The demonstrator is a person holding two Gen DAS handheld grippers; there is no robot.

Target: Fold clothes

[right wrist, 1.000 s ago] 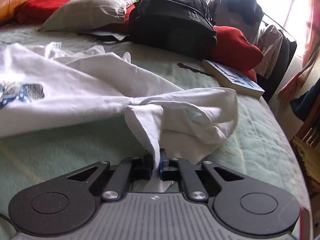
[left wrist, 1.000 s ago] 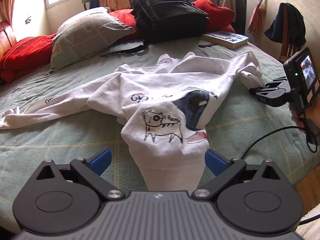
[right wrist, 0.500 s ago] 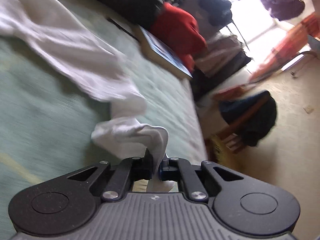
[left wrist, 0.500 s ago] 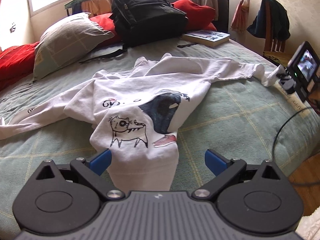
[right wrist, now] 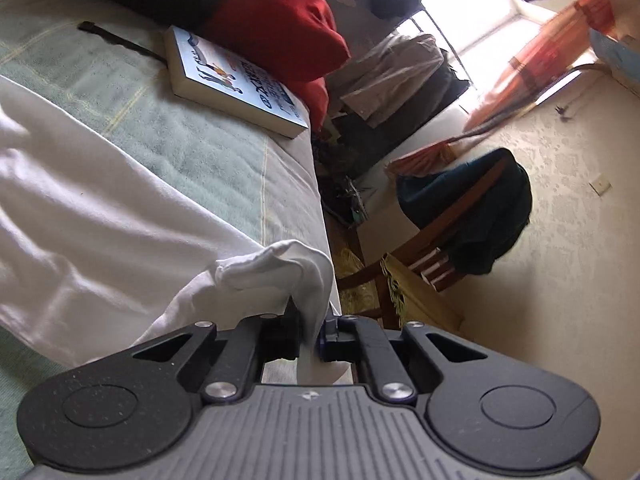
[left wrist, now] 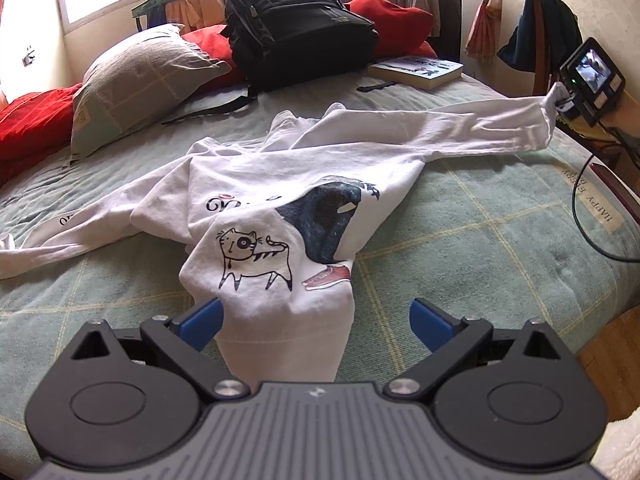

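While our right gripper (right wrist: 310, 338) stays clamped on the cuff (right wrist: 280, 266), we draw the sleeve (left wrist: 460, 136) taut off the bed (left wrist: 480, 240); our left gripper (left wrist: 316, 316) gapes around the sweatshirt (left wrist: 280, 216) hem.

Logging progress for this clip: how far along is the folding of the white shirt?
Early stage. No fold shows yet: the white shirt lies rumpled on the bed. In hand: the right tool is shut on a sleeve cuff, the sleeve stretched out sideways. The left tool is open around the hem. All folding remains.
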